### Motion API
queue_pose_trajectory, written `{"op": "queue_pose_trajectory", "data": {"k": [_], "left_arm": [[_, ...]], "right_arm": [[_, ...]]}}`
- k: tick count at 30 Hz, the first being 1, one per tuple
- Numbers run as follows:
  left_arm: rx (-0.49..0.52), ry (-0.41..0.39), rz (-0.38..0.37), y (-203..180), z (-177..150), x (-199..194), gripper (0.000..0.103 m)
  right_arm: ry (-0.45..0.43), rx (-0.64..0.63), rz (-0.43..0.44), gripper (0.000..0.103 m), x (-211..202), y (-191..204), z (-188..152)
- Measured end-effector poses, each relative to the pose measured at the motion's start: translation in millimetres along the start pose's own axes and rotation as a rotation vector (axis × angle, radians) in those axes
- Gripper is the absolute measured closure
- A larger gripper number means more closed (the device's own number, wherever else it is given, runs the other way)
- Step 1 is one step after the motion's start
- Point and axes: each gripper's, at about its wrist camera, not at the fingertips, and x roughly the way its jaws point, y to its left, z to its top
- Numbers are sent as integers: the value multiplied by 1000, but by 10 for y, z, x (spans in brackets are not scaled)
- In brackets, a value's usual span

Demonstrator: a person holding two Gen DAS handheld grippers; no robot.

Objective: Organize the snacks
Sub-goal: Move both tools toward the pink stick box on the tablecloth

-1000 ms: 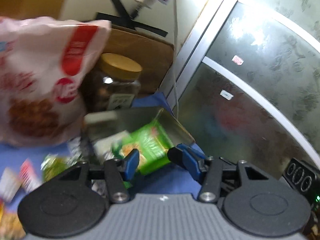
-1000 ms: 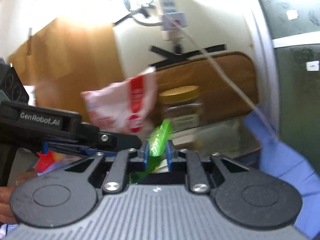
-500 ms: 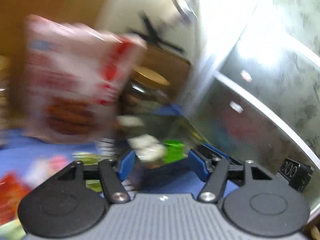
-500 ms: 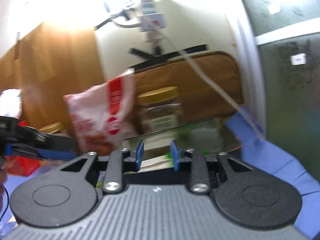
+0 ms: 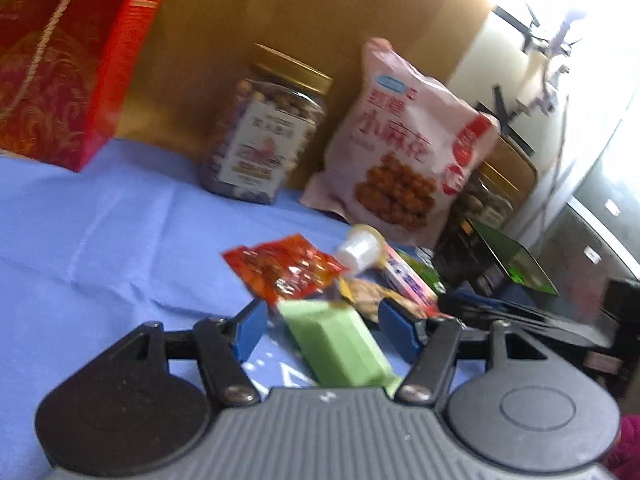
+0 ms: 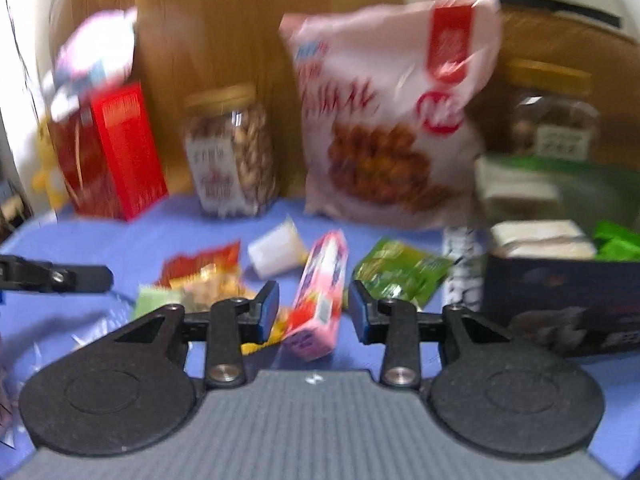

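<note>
Across the blue cloth [image 5: 100, 216] small snacks lie in a loose heap: a red packet [image 5: 286, 270], a pale cup on its side [image 5: 360, 246], a green bar [image 5: 340, 346], a pink carton [image 6: 320, 292] and a green sachet [image 6: 396, 270]. The left gripper [image 5: 320, 330] has its jaws parted on either side of the green bar, with clear space between each blue pad and the wrapper, so nothing is held. The right gripper [image 6: 314, 306] is likewise parted around the near end of the pink carton, pads not touching it.

Along the wooden backboard [image 5: 248, 12] stand a red gift box [image 5: 60, 60], a gold-lidded nut jar [image 5: 264, 132], a big pink bag [image 5: 400, 144] leaning upright, and a second jar [image 6: 554, 116] behind it. To the right sits a dark open box [image 6: 560, 300] holding white packs and something green.
</note>
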Motion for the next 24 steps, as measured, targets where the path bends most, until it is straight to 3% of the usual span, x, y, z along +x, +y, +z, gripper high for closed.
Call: {"op": "queue_pose_trajectory", "data": {"k": [2,4,10,15,19,22,24], "left_arm": [[21,13,-27,-54,-35,23,40],[42,28,-45,-92,-83,8,40],[79,81,-129,-291,-172,-47,36],[171,161,-198,-722,-324,18,36],[227,267,-230,-1131,-504,211,35],[243,345,-227,-1384,-626,397,25],[236,387,-214,-1503,-686,516,24]], "right_arm": [[56,2,-38,64,111,17,-65],[77,78,-23,71,109,-82,-101],[70,258,71,71,-485,-326,-411],[71,92,117,70,-1155,-300,-878],[65,-95,-2,66,-1520,-118,-1212],[48,-131,-40,63,-1626,-68,-1361],[32,-124,-38,63,-1636,-79,-1388]]}}
